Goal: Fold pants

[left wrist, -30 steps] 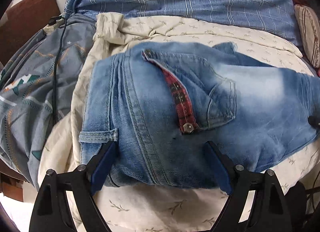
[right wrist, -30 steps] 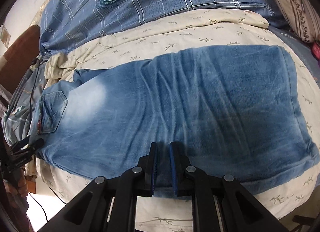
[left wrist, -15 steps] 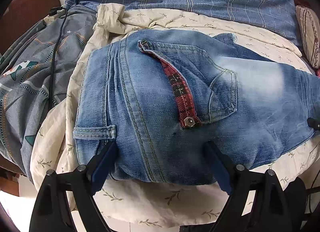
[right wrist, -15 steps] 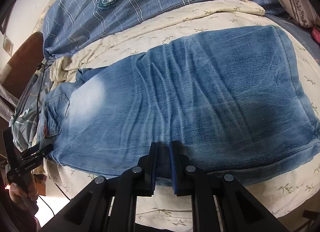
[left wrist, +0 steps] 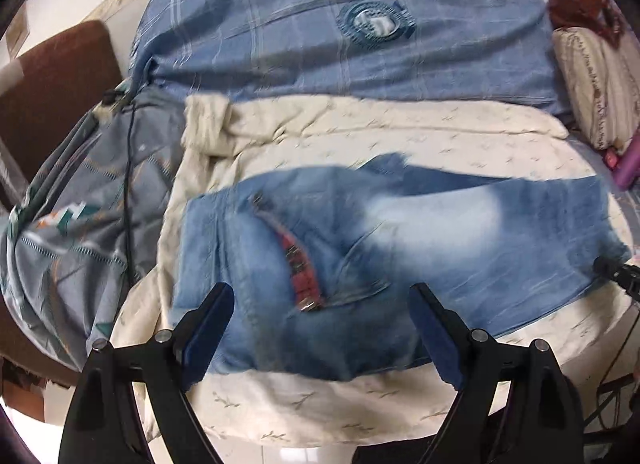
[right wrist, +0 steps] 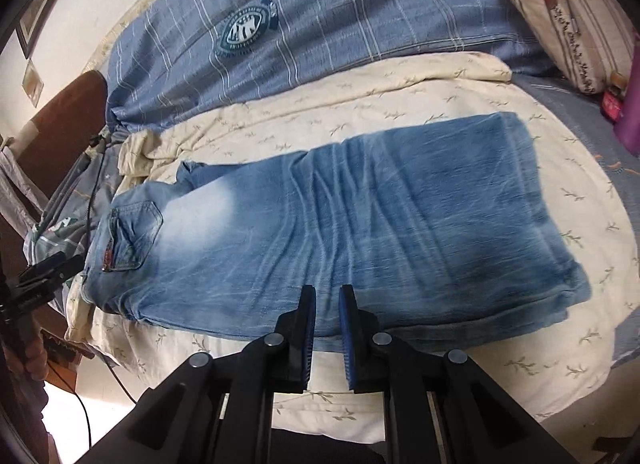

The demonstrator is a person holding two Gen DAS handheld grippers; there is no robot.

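The left gripper [left wrist: 320, 328] is held wide open with nothing grasped; the waist end of the jeans [left wrist: 360, 264] lies between and beyond its blue pads, apparently untouched. The right gripper [right wrist: 327, 324] is nearly closed on nothing, a narrow gap showing the near edge of the folded, faded denim. A red plaid strip [left wrist: 298, 264] trims the pocket. Beyond lie a cream leaf-print sheet [right wrist: 400, 95] and a blue checked blanket [right wrist: 340, 11] with a round crest, its lettering unreadable.
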